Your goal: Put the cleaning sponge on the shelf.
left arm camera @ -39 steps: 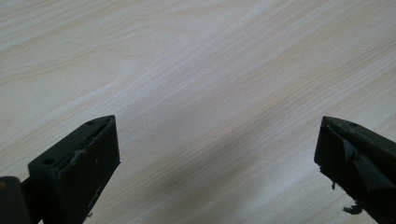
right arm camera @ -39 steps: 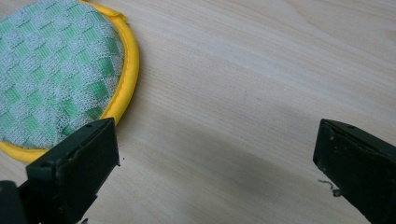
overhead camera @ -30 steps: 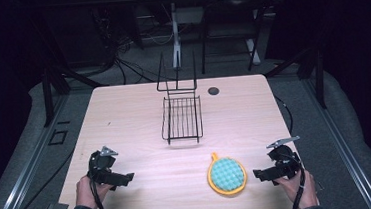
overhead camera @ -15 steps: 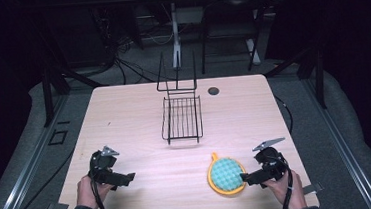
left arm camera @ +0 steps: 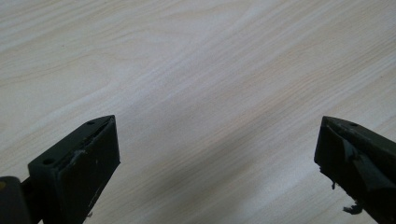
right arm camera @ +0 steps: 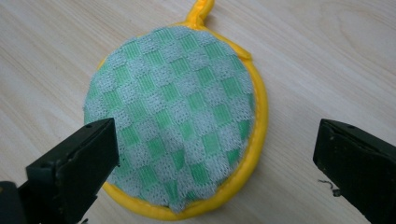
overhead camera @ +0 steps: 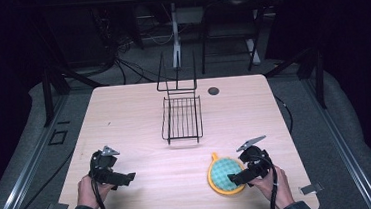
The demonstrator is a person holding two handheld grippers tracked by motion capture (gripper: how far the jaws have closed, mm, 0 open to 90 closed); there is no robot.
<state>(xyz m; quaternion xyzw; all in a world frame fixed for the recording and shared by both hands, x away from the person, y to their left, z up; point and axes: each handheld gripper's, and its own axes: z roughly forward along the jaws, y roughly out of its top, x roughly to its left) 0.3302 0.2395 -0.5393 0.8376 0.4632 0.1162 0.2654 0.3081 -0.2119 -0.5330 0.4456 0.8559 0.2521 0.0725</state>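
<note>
1. Jaws of our right gripper (overhead camera: 240, 176) stand wide apart over the round green-and-yellow pot holder (right arm camera: 177, 121), near the table's (overhead camera: 124, 114) front edge, toward its right corner.
2. Our left gripper (overhead camera: 124, 178) gapes above bare wood near the front left corner.

The pot holder (right arm camera: 175, 116) is green-and-white checked with a yellow rim. The worktop (overhead camera: 124, 119) is pale wood. The wire rack (overhead camera: 181, 119) is black.

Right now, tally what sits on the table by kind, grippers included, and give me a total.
Round green-checked pot holder with yellow rim: 1
Black wire rack: 1
Small dark round disc near the far edge: 1
Hand-held grippers: 2, the left gripper and the right gripper, both open
Total: 5
</note>
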